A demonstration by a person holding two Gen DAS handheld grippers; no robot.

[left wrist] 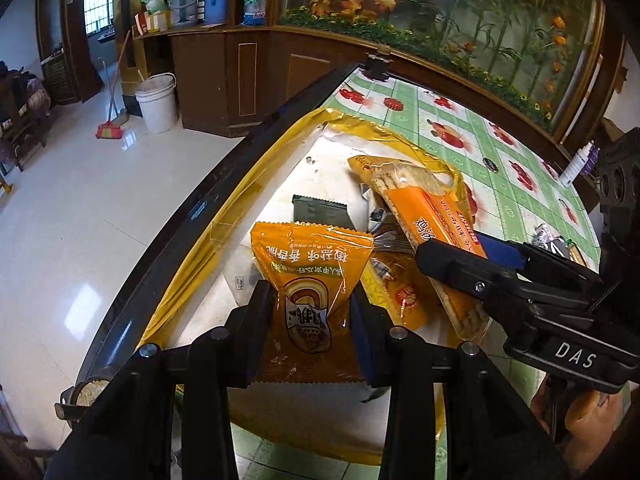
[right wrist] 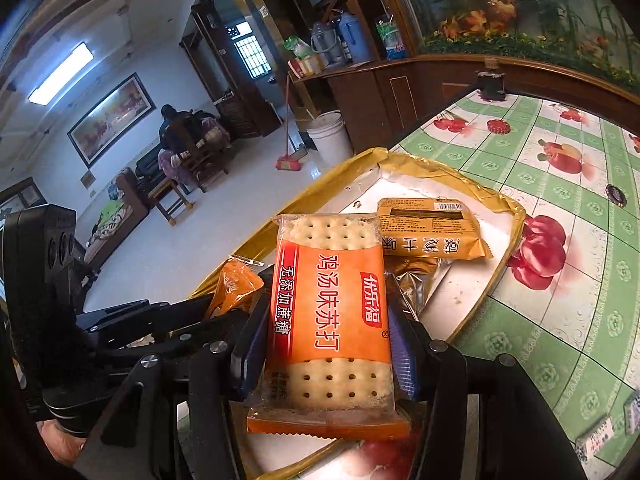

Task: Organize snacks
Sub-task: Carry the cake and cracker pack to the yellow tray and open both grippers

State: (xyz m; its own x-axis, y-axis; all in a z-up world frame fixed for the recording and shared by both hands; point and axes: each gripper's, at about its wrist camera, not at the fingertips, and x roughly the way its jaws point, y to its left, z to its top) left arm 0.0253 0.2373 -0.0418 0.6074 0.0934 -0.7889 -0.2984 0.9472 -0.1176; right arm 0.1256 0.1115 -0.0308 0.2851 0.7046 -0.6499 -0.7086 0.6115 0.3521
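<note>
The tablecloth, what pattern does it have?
Green-and-white checks with red fruit, clearest in the right wrist view: tablecloth.

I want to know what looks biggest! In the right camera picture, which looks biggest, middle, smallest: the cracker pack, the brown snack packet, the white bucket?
1. Cracker pack, though it is nearest the camera.
2. Brown snack packet.
3. White bucket, far away on the floor, so probably bigger really.

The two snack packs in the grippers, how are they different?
The cracker pack, held in the right gripper, has clear ends showing pale dotted crackers. The orange snack packet, held in the left gripper, is smaller, fully printed and bears a round picture. Both are orange, sealed and held above the gold-rimmed tray.
</note>
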